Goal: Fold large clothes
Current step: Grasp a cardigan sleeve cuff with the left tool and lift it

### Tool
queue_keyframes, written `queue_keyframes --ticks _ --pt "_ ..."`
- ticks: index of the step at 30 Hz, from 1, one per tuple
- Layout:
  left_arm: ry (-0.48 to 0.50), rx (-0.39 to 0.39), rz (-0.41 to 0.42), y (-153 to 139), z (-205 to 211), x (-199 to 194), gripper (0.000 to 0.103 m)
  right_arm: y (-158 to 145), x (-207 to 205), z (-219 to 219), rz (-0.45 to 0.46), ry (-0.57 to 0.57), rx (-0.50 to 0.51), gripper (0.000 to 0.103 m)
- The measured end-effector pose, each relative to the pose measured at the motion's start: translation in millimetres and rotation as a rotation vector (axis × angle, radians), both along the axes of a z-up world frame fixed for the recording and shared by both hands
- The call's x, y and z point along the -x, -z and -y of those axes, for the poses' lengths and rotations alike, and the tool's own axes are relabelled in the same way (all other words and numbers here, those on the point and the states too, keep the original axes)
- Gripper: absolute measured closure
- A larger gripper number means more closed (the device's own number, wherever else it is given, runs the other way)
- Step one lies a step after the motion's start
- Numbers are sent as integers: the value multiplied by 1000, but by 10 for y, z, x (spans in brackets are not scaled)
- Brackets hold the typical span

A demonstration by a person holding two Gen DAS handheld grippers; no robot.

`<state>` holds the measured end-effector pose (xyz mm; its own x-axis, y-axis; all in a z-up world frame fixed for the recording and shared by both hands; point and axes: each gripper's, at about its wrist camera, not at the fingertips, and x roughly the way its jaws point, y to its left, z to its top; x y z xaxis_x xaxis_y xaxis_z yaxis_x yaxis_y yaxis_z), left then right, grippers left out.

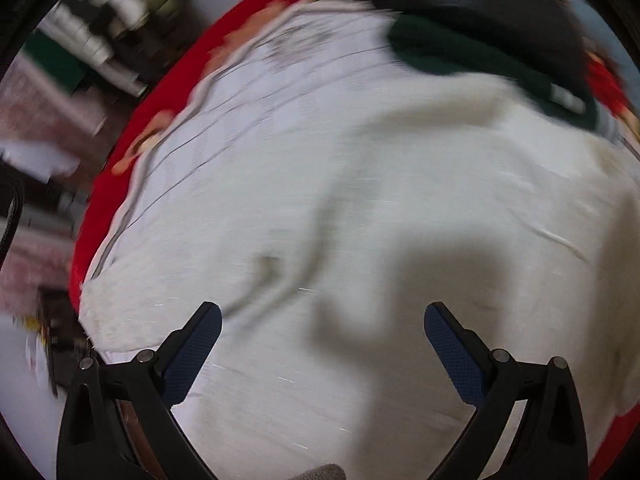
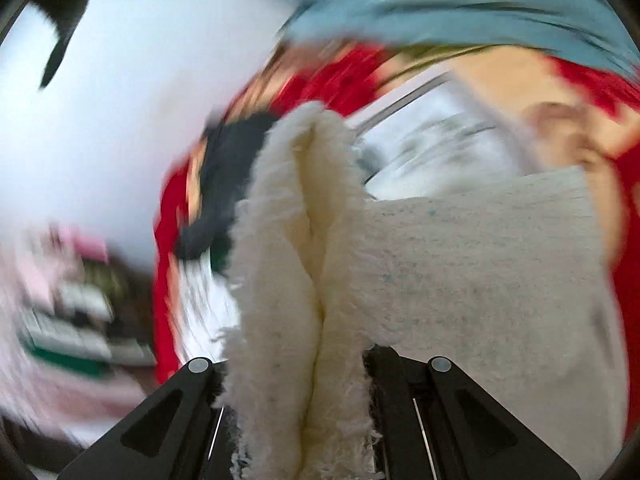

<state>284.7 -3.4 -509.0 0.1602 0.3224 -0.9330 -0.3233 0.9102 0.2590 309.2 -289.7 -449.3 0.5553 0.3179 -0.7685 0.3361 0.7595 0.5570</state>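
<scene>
A large cream fleece garment (image 1: pixel 400 208) lies spread over the bed and fills most of the left wrist view. My left gripper (image 1: pixel 323 316) is open and empty, with its blue pads just above the garment's near part. My right gripper (image 2: pixel 294 364) is shut on a bunched fold of the same cream garment (image 2: pixel 288 248), which stands up between the jaws and hides the fingertips. Its knitted outer side (image 2: pixel 480 248) hangs to the right. Both views are motion-blurred.
A red patterned blanket (image 1: pixel 132 152) edges the bed under a white striped sheet (image 1: pixel 248 100). A dark green and black clothes pile (image 1: pixel 480 36) lies at the far side. Shelves with clutter (image 1: pixel 92 40) stand left of the bed. A blue cloth (image 2: pixel 460 4) lies beyond.
</scene>
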Motion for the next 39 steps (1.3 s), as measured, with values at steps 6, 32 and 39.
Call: queue_keyframes --ticks 6,32,39 --pt "-132 -39 -46 243 -988 182 0 899 -417 -1756 -188 -348 208 96" --pt "-976 351 298 896 -3782 1425 68 1180 -24 -1232 -404 -394 63 25" --pt "-766 181 378 422 -3941 874 97 1090 -128 -1386 -379 -372 103 25"
